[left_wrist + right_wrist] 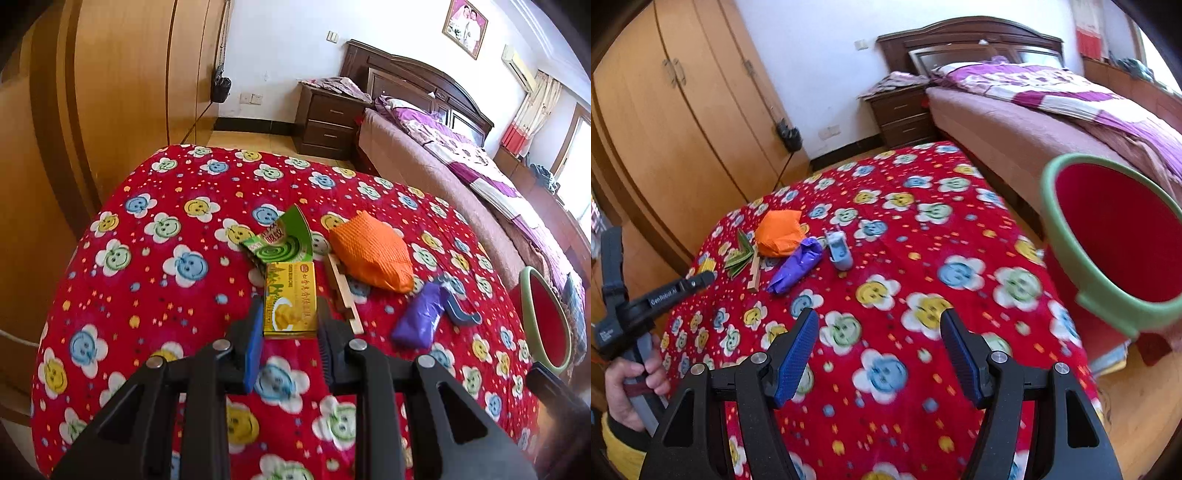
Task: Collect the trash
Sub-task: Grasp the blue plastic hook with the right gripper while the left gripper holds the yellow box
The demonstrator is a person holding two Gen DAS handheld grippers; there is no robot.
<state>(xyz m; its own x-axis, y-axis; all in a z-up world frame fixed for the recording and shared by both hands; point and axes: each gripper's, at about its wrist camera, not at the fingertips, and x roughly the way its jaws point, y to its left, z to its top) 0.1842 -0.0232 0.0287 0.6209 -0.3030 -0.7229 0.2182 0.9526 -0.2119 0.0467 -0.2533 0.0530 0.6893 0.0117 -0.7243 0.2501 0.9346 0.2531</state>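
Fingers (255,325) astride yellow box (291,299)

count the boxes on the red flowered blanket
2. The yellow box sits between the left gripper's fingers. The torn green box lies just beyond it, touching its far end, beside the orange bag. More could hide behind the bag.

Ahead, beyond the red flowered cloth (155,266): a dark nightstand (327,122) (clothes heaped on top) beside a bed (1045,110) with purple bedding. To the left, tall wooden wardrobes (683,122), a black bag (220,88) hanging by them. High on the wall, a framed photo (466,26).
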